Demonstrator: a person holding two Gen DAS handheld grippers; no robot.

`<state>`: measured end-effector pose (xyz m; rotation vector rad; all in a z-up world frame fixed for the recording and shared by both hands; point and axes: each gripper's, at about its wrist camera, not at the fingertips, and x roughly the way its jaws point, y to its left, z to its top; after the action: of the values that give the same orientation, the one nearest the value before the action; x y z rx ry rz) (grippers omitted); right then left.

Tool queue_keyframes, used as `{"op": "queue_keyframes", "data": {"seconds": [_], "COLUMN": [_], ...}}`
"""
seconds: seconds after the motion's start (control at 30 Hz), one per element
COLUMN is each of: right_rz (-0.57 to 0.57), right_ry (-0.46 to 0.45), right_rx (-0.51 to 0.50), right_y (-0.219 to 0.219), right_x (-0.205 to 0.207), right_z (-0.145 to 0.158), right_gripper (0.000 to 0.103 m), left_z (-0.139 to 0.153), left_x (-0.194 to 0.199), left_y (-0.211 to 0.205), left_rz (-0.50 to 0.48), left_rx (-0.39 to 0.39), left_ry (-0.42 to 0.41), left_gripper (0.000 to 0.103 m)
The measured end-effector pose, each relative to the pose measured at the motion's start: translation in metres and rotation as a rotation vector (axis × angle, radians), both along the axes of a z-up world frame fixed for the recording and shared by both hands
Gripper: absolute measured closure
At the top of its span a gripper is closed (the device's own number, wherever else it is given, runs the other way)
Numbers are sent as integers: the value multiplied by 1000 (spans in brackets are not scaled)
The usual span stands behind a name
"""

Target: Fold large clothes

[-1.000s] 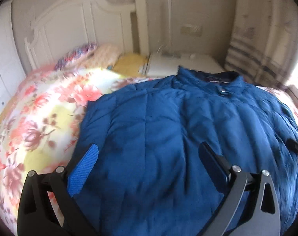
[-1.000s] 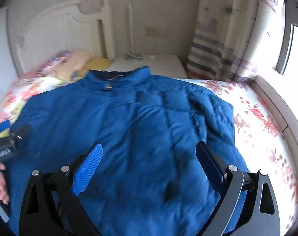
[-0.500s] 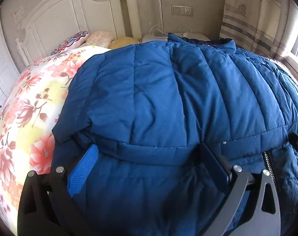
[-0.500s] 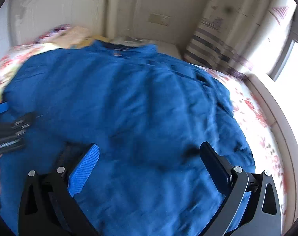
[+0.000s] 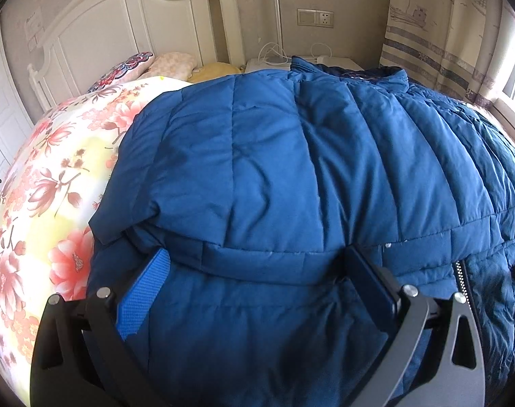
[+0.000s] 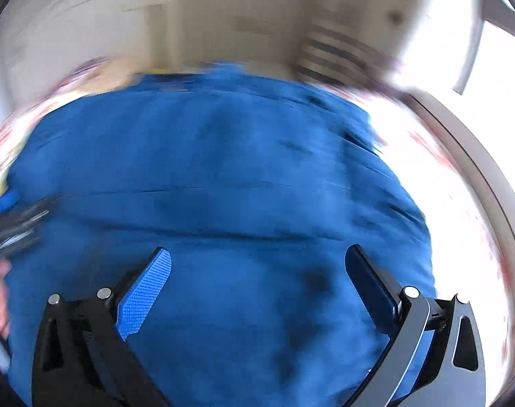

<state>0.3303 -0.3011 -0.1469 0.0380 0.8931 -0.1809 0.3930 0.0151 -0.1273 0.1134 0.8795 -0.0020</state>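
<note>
My blue padded jacket (image 5: 291,176) lies spread across the bed (image 5: 43,183), collar toward the white headboard (image 5: 121,23). From my left wrist view, one layer is already laid over another: a hem edge (image 5: 264,254) runs across just ahead of my fingers, with more of the jacket under it, and a zip (image 5: 464,285) shows at the right. So I judge the first fold is down, and the bundle is still broad and puffy; it needs at least one more fold and some flattening before it is tidy.

My left claw (image 5: 257,271) stands open, fingers wide apart over the fabric, gripping nothing. My right claw (image 6: 257,268) is open too; its jaws have just been opening to full spread, and only jacket lies below them, none of it pinched. The right wrist view is heavily smeared, so I cannot make out detail there beyond the blue mass and the bright window side.

The jacket is quilted in stitched panels, soft and thick, with a slightly shiny woven shell that creases in shallow ripples. It mounds instead of lying flat. The bed cover beneath is thin printed cloth with red and pink flowers on cream and yellow. My claw pads (image 5: 143,298) are ribbed blue rubber on black frames.
</note>
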Motion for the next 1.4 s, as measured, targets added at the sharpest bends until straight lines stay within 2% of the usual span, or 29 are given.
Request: {"op": "queue_keyframes", "data": {"seconds": [0.03,0.07,0.2,0.33,0.43,0.47,0.53,0.57,0.63,0.7,0.8,0.83,0.93,1.03,1.1,1.17,1.23,1.3,1.4], "right_rz": [-42,-40,-14,65,194,255,382,421,471,461,409,391,454,497,486,468,434,458,533], "right_ry": [25,11,16,-2,-19,-24,-9,17,79,52,74,58,4,54,-9,-36,-17,-29,-55], "right_rx": [75,144,38,63,67,61,18,-12,-58,-33,-22,-45,-59,-65,-44,-4,-11,-6,-29], "right_y": [-19,-28,-9,5,23,33,53,61,72,69,62,62,58,58,51,42,41,43,46], "right_x": [3,1,3,-12,-37,-47,-69,-77,-86,-93,-99,-107,-147,-179,-197,-208,-213,-227,-245], "right_z": [-8,-9,-7,5,23,28,26,20,1,-4,2,9,22,2,-5,-4,1,9,1], "right_gripper": [4,4,4,4,4,4,4,4,4,4,5,5,5,5,4,5,5,5,5], "left_z": [0,0,0,1,8,13,17,15,8,-2,-1,1,16,10,-2,-8,-7,5,17], "left_x": [0,0,0,-1,-21,-37,-67,-89,-115,-136,-140,-142,-172,-198,-216,-236,-239,-246,-278], "left_y": [0,1,0,2,8,7,-2,-7,-10,-6,5,6,12,18,25,37,44,46,34], "left_rz": [0,0,1,1,26,-1,-56,-80,-96,-108,-122,-115,-109,-132,-131,-131,-114,-84,-167], "left_rx": [2,1,0,-13,-60,-79,-35,15,51,61,5,16,66,127,158,100,63,57,55], "left_ry": [0,0,0,0,24,13,14,12,12,3,32,37,-25,-15,-19,-74,-45,-25,-100], "left_gripper": [2,2,2,2,2,2,2,2,2,2,2,2,2,2,2,2,2,2,2]}}
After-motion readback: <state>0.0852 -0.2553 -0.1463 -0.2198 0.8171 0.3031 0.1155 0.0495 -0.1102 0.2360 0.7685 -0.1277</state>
